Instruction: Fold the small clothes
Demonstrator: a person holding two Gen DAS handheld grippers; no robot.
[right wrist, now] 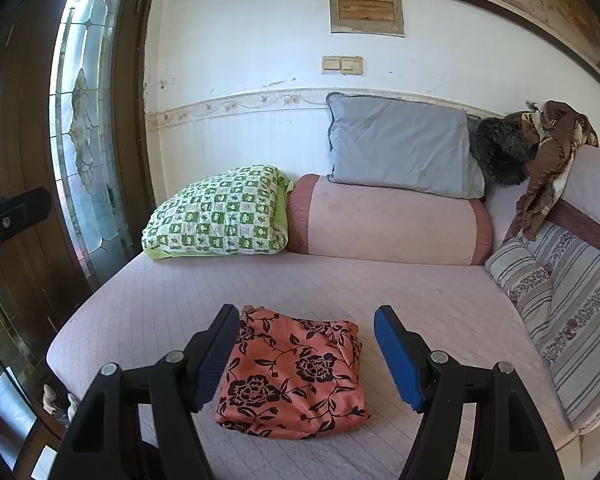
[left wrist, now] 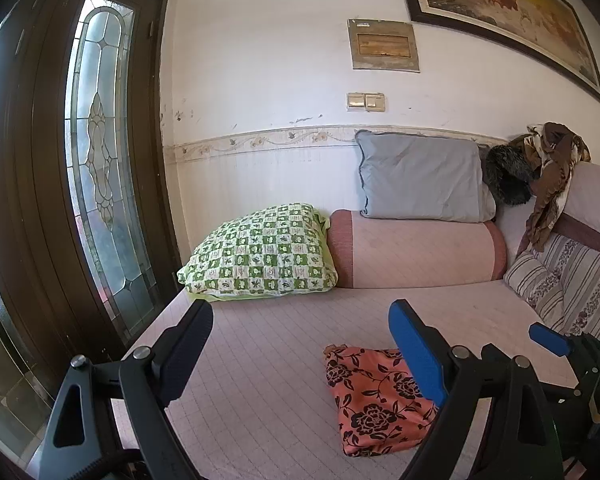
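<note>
A small orange cloth with black flowers (right wrist: 296, 376) lies folded into a compact rectangle on the pink quilted bed (right wrist: 172, 292). My right gripper (right wrist: 307, 314) hangs open just short of it; the cloth shows between the two fingers, and neither pad touches it. In the left wrist view the same cloth (left wrist: 376, 400) lies low and right, partly behind the blue right finger (left wrist: 416, 352). My left gripper (left wrist: 302, 312) is open and holds nothing, off to the left of the cloth. The right gripper's blue finger (left wrist: 548, 338) pokes in at the right edge.
A green checked pillow (right wrist: 220, 212), a pink bolster (right wrist: 388, 220) and a grey pillow (right wrist: 396, 144) line the far wall. Striped cushions (right wrist: 572, 312) flank the right side, with brown clothes (right wrist: 548, 152) heaped above. A dark glass-panelled door (right wrist: 84, 120) stands left, past the bed's edge.
</note>
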